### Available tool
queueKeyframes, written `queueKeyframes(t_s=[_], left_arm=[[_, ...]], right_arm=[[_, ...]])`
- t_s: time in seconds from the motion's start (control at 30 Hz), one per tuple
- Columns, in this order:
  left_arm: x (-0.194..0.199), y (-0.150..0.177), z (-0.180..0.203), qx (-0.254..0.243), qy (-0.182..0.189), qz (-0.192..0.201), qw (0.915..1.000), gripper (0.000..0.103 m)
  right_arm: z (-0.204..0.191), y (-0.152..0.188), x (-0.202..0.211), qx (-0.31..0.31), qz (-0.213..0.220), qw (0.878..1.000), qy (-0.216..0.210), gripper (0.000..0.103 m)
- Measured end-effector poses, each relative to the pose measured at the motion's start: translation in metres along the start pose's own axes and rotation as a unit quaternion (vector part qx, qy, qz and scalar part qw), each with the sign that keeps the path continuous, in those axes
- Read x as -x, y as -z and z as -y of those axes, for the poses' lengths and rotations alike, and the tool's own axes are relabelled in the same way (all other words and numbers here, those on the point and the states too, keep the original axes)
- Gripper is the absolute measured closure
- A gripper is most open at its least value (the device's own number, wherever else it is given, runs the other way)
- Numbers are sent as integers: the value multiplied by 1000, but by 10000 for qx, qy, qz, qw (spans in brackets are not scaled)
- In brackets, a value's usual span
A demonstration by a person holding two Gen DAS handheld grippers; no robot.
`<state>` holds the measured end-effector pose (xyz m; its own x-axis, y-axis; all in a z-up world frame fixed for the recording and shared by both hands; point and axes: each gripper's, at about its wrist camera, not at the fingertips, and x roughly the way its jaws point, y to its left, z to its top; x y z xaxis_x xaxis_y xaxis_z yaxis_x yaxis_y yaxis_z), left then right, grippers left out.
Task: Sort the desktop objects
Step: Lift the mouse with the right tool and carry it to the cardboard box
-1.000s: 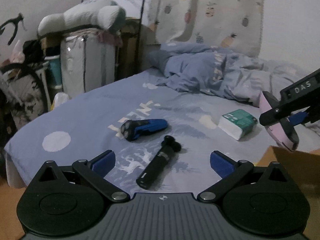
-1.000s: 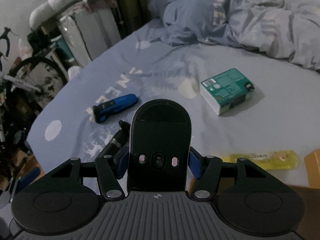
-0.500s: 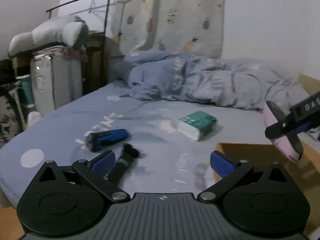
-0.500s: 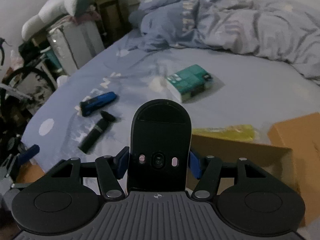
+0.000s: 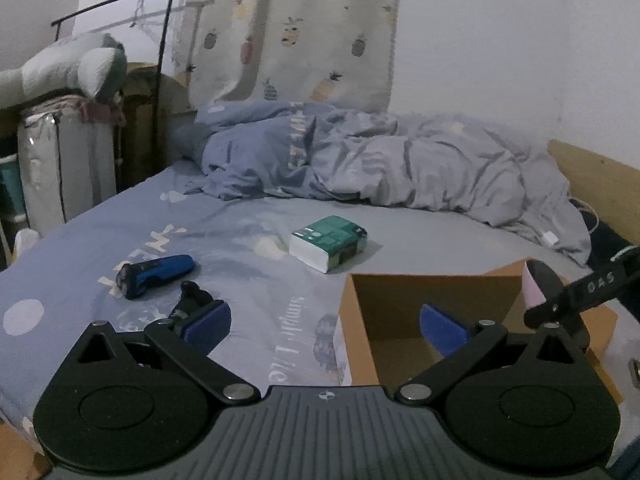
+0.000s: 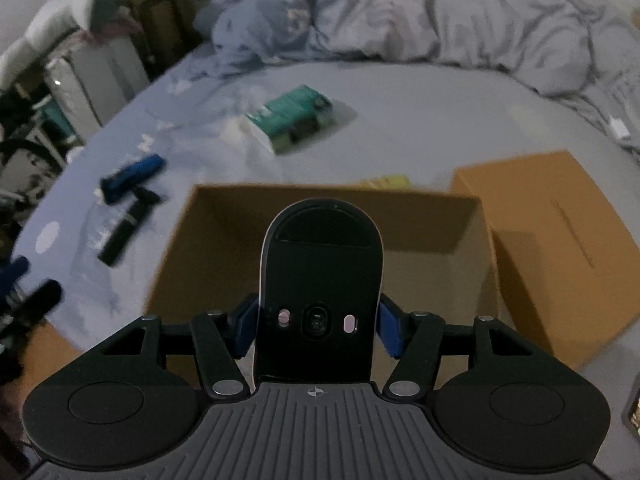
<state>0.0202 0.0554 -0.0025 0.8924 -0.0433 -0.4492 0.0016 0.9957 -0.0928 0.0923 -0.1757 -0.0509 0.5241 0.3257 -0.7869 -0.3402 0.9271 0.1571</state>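
The right gripper (image 6: 318,320) was clamped on the mouse (image 6: 320,264), long axis pointing away, held above the open cardboard box (image 6: 224,216), which lay straight ahead and below; the left gripper (image 5: 326,322) stood spread wide, holding nothing, nearer the box's left wall
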Motion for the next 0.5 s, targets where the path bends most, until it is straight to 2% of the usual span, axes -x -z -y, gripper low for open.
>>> queueKeyframes(t_s=[0.27, 0.5], left_arm=[[-4, 6, 11, -276, 19, -28, 9996, 0], [-8, 10, 10, -303, 133, -139, 9994, 0]], right_arm=[[23, 22, -37, -112, -417, 9986, 289, 39], [42, 41, -70, -211, -782, 9952, 541, 39]])
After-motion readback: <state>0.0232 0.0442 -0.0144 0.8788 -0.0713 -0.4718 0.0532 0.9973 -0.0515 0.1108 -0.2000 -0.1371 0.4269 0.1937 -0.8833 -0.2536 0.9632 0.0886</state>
